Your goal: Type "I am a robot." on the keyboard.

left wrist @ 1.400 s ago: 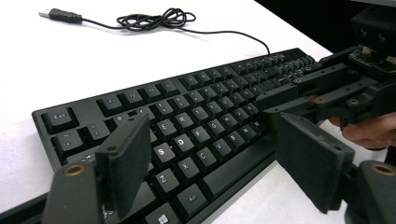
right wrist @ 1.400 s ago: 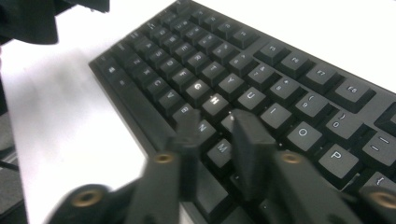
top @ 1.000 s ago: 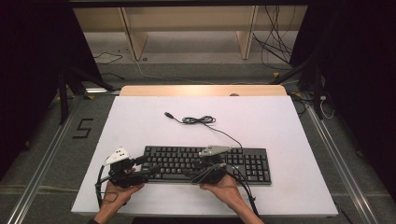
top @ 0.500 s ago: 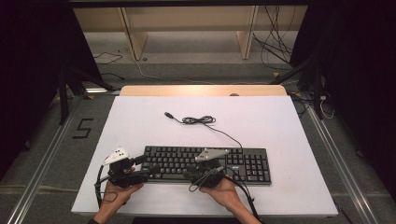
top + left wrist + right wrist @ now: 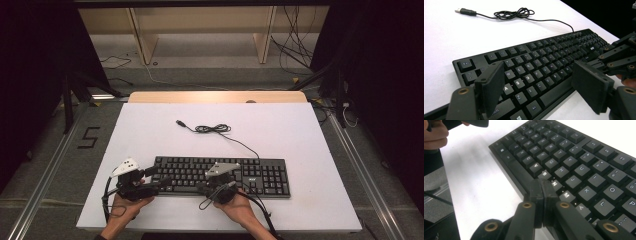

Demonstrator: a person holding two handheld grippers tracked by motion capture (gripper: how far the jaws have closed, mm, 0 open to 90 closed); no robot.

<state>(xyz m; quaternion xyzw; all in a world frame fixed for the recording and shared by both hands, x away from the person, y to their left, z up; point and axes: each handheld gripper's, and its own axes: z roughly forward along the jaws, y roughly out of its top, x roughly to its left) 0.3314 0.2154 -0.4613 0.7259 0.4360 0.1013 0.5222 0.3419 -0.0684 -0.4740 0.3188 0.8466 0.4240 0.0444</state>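
At the near edge of the white table (image 5: 150, 125), about six o'clock in the high view, the person's two hands hold the grippers against the front of a black keyboard (image 5: 260, 175). The right gripper (image 5: 216, 186) sits just right of six o'clock; its jaws have just been closing and now meet pad to pad with nothing between them, their tips (image 5: 540, 185) over the front edge of the keyboard beside the B and N keys. The left gripper (image 5: 159, 182), at about seven o'clock, has its jaws spread wide (image 5: 536, 82), one on each side of the keyboard's left letter keys, clamping nothing. The keyboard lies flat, long side across the table, just beyond both grippers. Farther off, toward twelve o'clock, its cable (image 5: 214, 129) runs from the back edge into a loose coil near the table's middle and ends in a USB plug (image 5: 181, 123) lying at about eleven o'clock.
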